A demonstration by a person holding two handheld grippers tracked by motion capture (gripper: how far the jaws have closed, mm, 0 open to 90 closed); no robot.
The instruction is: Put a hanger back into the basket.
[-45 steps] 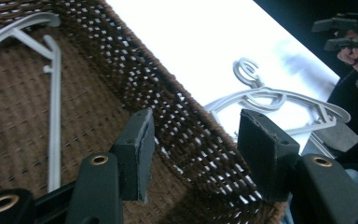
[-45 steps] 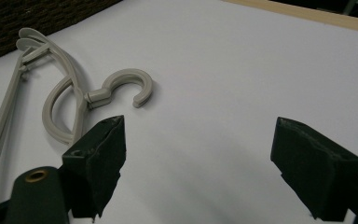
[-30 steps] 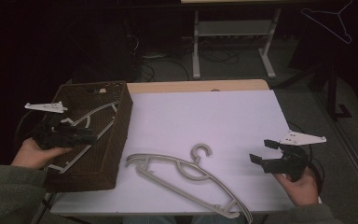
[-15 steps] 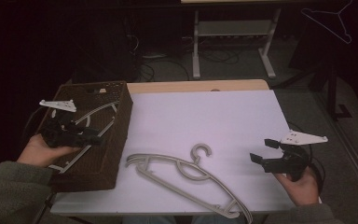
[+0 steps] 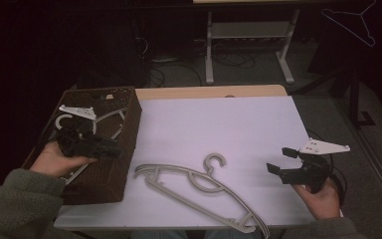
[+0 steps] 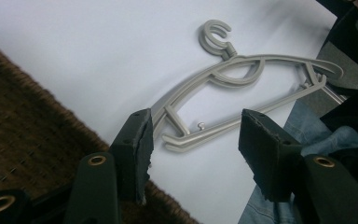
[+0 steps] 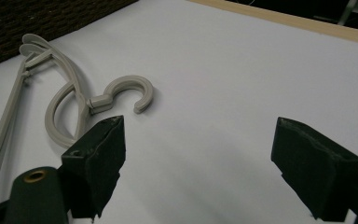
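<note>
The hangers (image 5: 199, 184) look like smooth matt beige plastic. The basket (image 5: 129, 129) is rough brown wicker weave. The table (image 5: 219, 124) has a smooth matt white top with a wood edge.

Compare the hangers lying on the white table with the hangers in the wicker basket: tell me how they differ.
The hangers on the table lie flat and fully exposed on the white table, with the hook pointing away from the person. The hangers in the basket sit inside the brown wicker basket, partly hidden by the left hand-held gripper above them. The table hangers lie between the two grippers; the basket ones sit at the left edge. Both are pale grey plastic.
</note>
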